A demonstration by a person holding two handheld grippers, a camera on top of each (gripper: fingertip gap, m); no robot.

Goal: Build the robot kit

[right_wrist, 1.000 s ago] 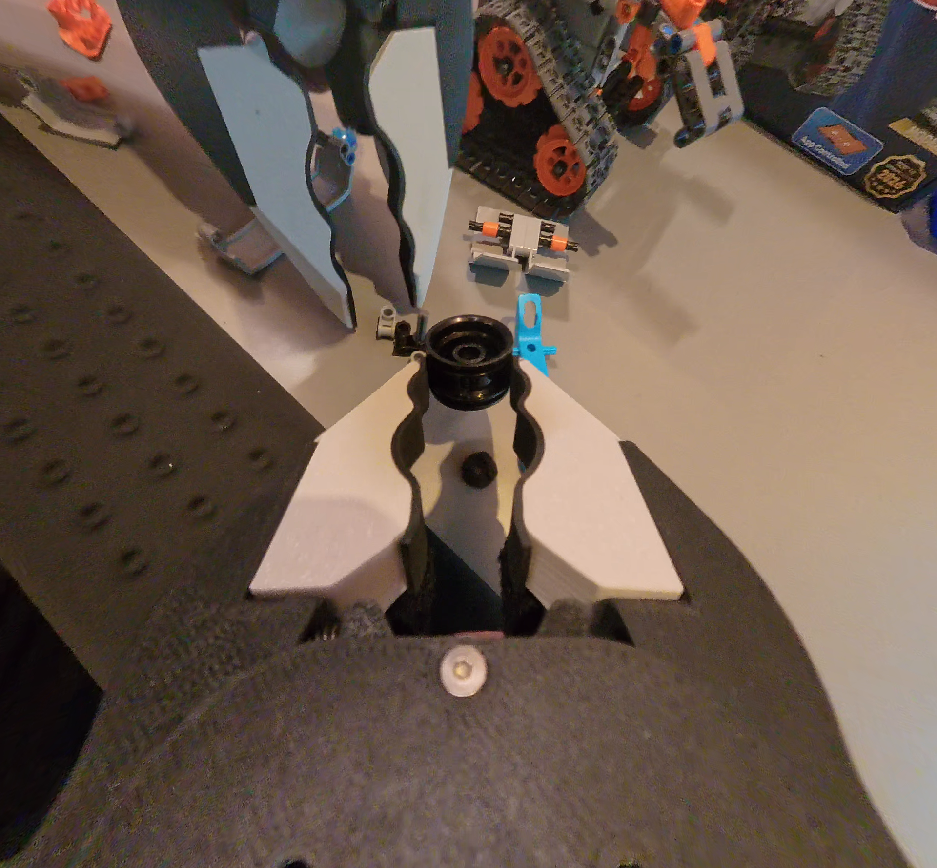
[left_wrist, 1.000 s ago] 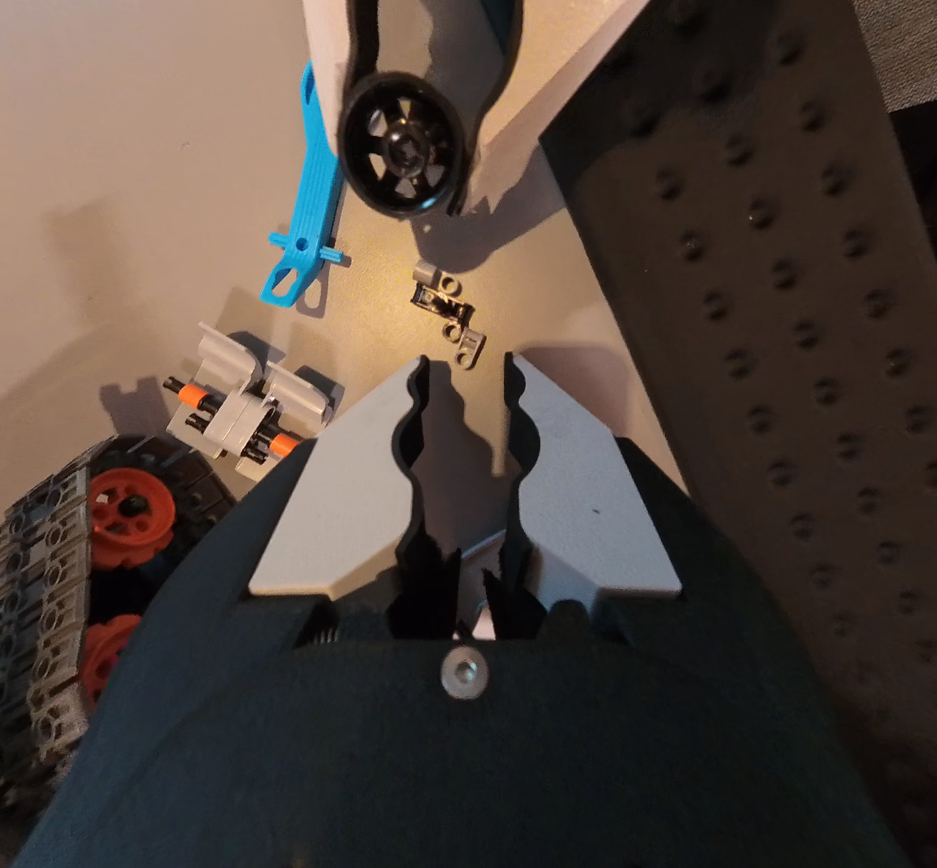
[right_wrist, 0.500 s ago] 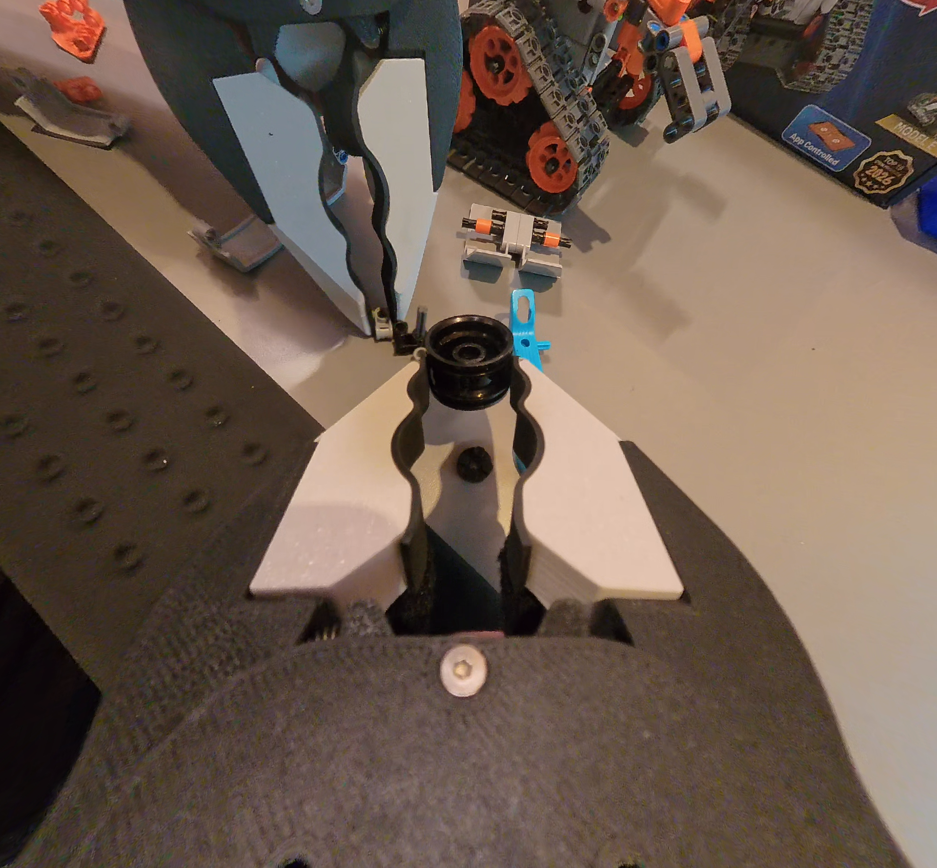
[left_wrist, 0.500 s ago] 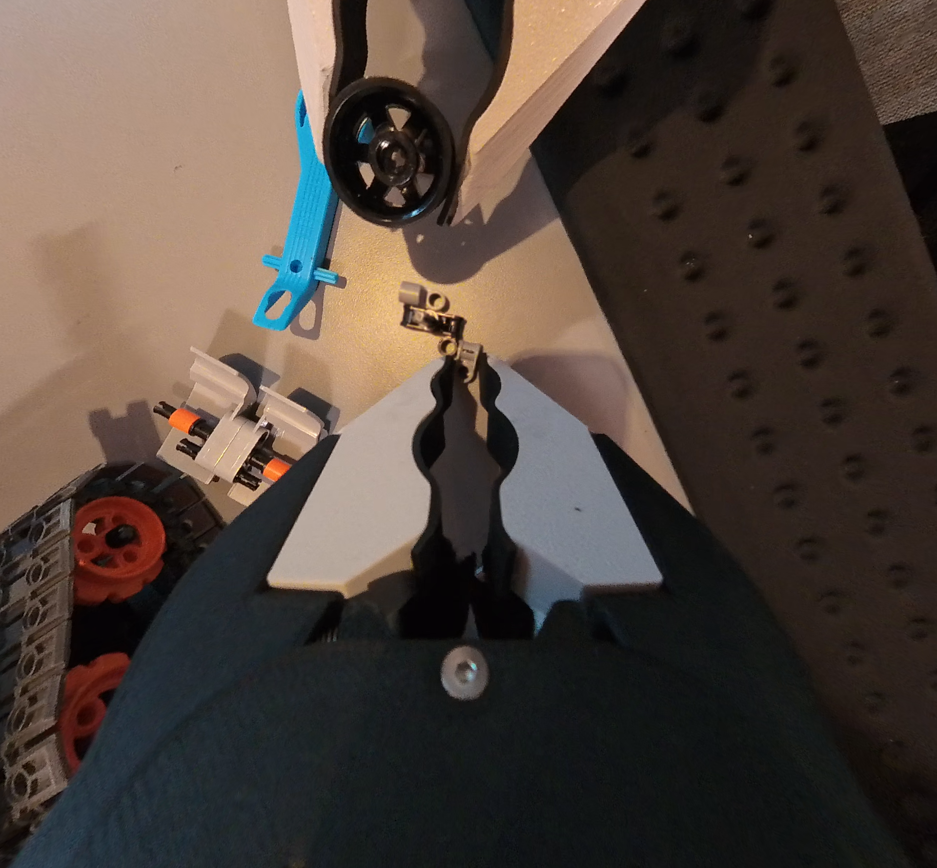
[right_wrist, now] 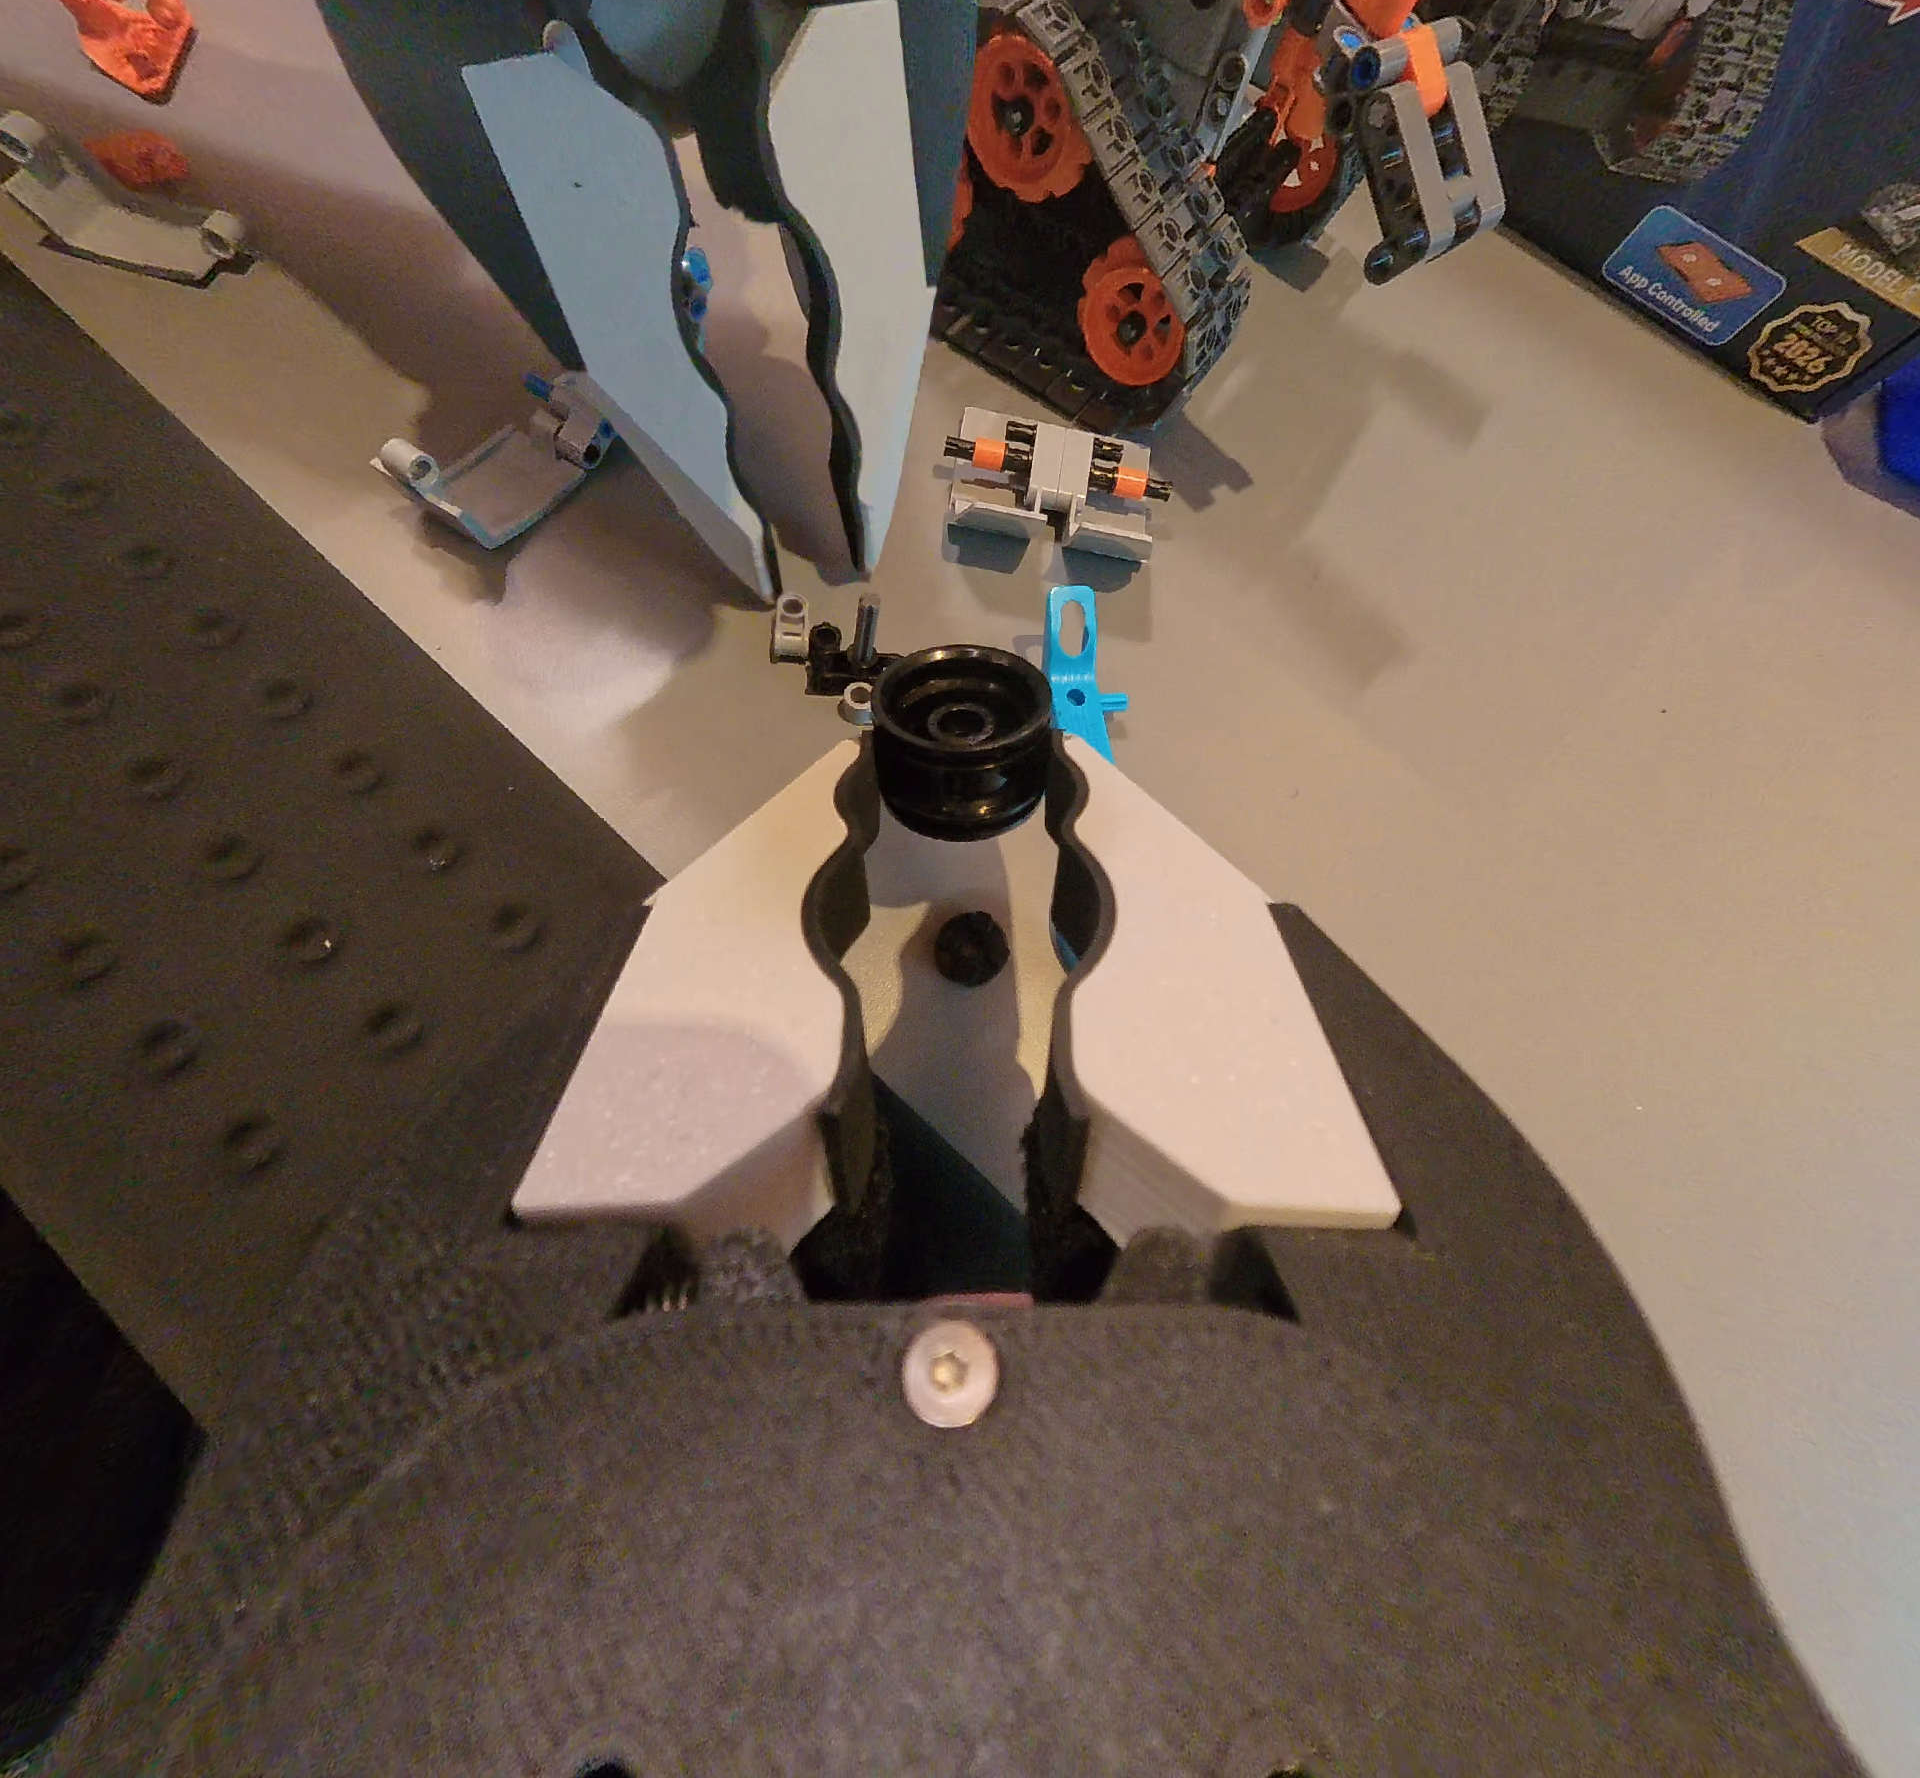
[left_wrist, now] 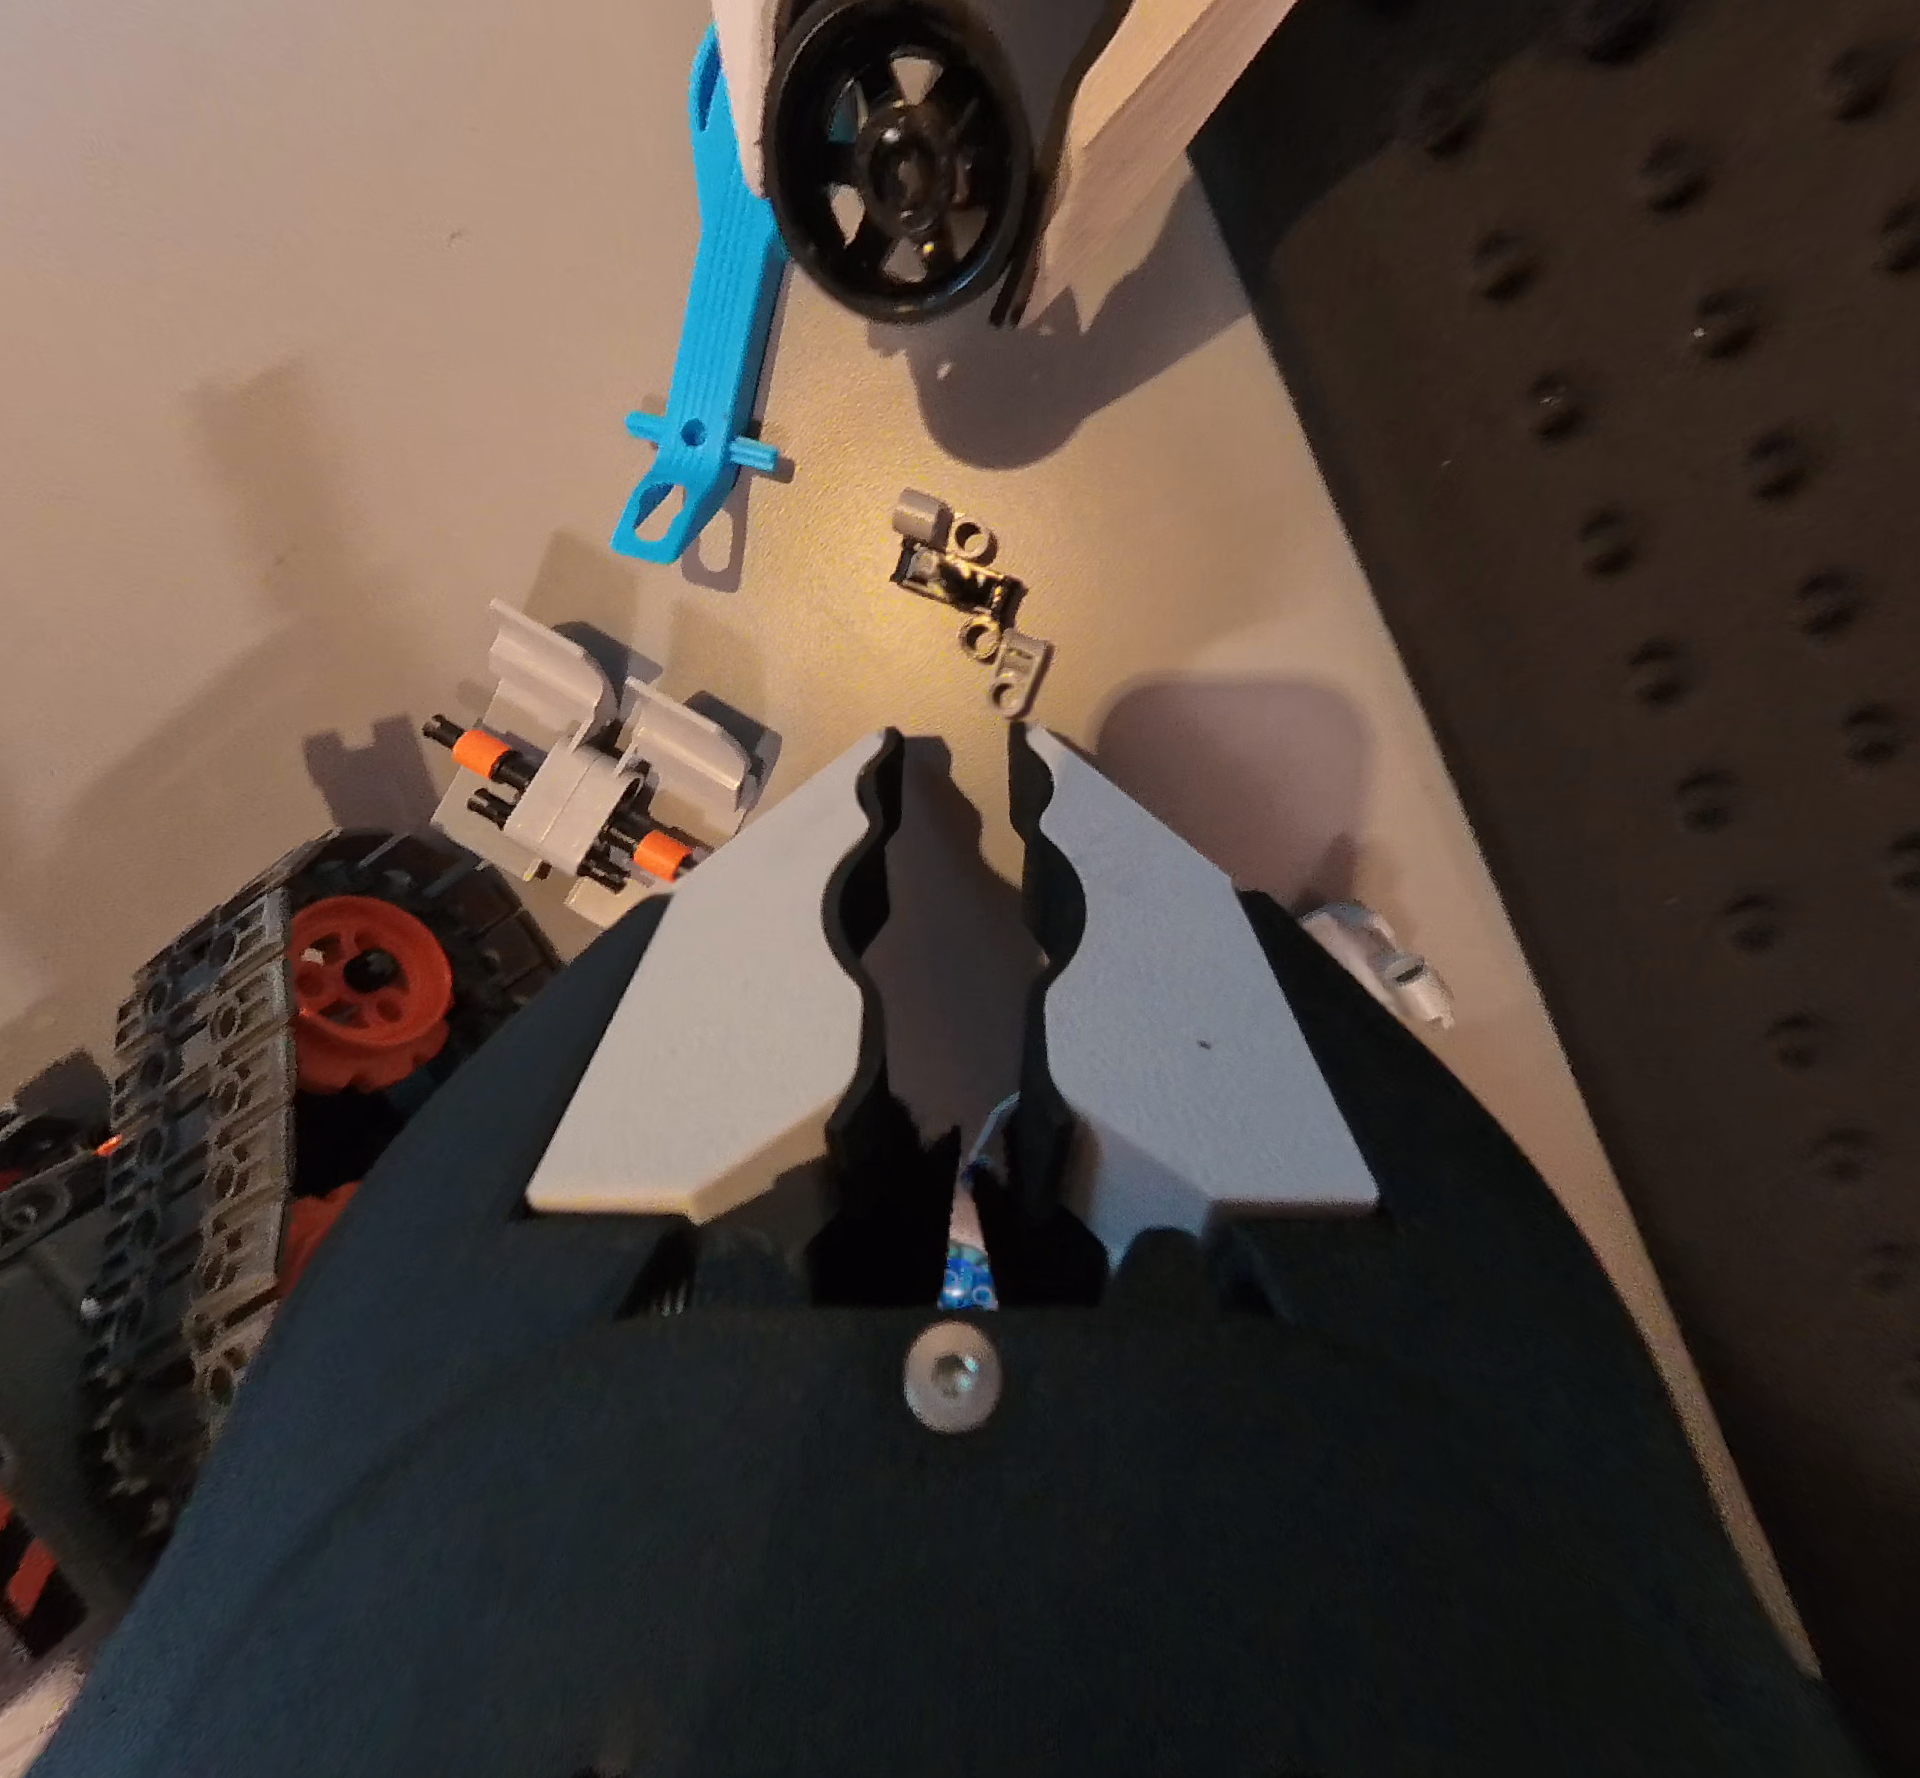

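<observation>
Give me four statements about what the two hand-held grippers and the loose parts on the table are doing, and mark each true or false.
1. The right hand-held gripper is clamped on a black wheel. True.
2. The left hand-held gripper holds the blue tool. False: it is open and empty, and the tool lies on the table.
3. The small grey and black connector piece lies just beyond the left fingertips. True.
4. The tracked model has blue wheels. False: they are orange.
</observation>
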